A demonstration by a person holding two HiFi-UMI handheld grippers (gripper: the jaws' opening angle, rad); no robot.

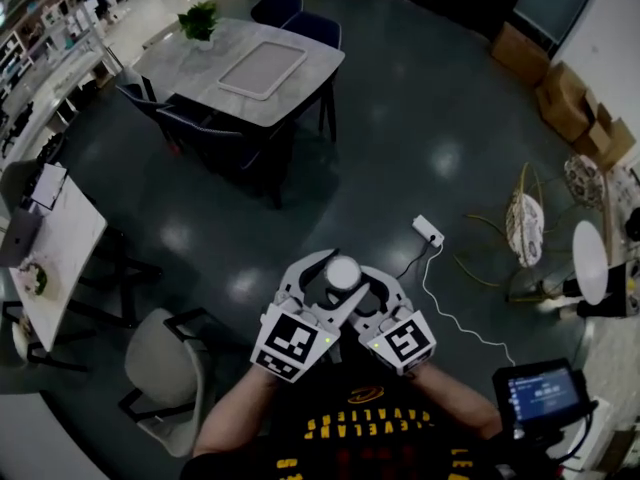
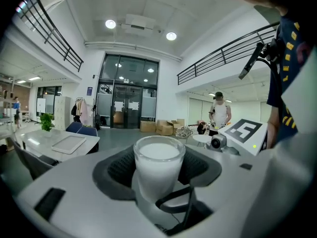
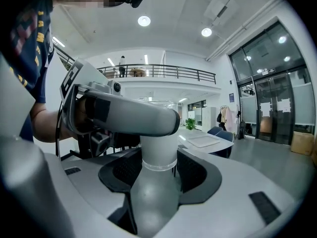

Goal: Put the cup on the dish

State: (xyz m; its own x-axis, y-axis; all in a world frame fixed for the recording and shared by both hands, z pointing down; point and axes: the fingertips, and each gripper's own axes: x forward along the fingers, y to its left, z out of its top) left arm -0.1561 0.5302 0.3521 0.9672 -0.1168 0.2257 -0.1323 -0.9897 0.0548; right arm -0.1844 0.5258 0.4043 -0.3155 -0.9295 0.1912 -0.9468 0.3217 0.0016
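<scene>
— Left gripper (image 1: 325, 280), what has it got?
— Its jaws are clamped on the cup (image 1: 343, 272), a frosted white one, upright, held in the air above the dark floor (image 1: 400, 138), near the person's chest.
— And the right gripper (image 1: 362, 280)?
— Closed on the same cup from the right. The two grippers meet at it, their marker cubes side by side.
— What lies further out?
— On the floor just right of the cup is a white power strip (image 1: 428, 230) with its cord. Far to the left stands a grey table (image 1: 190, 63) bearing a tray (image 1: 262, 68) and a plant (image 1: 198, 20), well apart from the cup.
</scene>
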